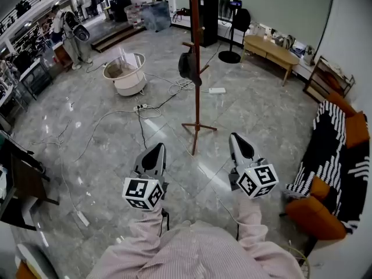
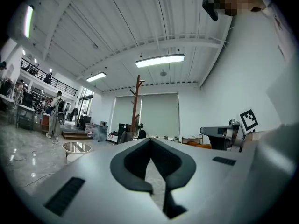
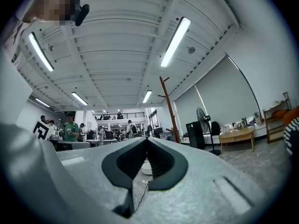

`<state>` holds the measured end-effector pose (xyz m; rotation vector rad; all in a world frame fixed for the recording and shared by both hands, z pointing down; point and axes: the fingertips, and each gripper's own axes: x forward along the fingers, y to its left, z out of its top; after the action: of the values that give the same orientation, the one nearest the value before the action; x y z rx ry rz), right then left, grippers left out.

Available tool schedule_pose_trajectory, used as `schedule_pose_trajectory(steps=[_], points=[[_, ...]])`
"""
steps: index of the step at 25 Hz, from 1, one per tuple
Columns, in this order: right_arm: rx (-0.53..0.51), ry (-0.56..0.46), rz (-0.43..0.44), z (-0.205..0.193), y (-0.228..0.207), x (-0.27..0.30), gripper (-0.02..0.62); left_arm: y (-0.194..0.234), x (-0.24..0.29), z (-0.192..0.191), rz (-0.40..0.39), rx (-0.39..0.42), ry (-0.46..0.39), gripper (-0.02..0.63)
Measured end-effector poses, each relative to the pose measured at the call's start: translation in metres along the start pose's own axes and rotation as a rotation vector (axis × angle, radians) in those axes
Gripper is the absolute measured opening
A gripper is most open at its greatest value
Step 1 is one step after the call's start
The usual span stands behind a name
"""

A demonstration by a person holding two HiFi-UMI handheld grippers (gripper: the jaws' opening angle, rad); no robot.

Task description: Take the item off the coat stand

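One tall reddish-brown wooden coat stand rises from the grey marble floor. One dark, soft item hangs from a peg about halfway up it. Two grey grippers are held well short of the stand. The left gripper and the right gripper each have their jaws pressed together, empty and touching nothing.

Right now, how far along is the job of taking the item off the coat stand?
Done: nothing yet; the dark item hangs on the coat stand. In hand: nothing; the left gripper and the right gripper are both shut and empty, held low, apart from the stand. Left: go up to the stand, open a gripper, grip the item and lift it off its peg.
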<state>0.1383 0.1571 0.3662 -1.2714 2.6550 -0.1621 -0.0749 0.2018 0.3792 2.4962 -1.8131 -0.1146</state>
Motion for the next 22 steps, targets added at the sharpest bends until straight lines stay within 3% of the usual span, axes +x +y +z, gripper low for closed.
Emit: schedule_pose_trajectory(steps=[22], points=[[0.052,0.026,0.014,-0.02,-0.023,-0.007,0.005,-0.017,0.022,-0.009,-0.013,-0.018,0.016,0.005]])
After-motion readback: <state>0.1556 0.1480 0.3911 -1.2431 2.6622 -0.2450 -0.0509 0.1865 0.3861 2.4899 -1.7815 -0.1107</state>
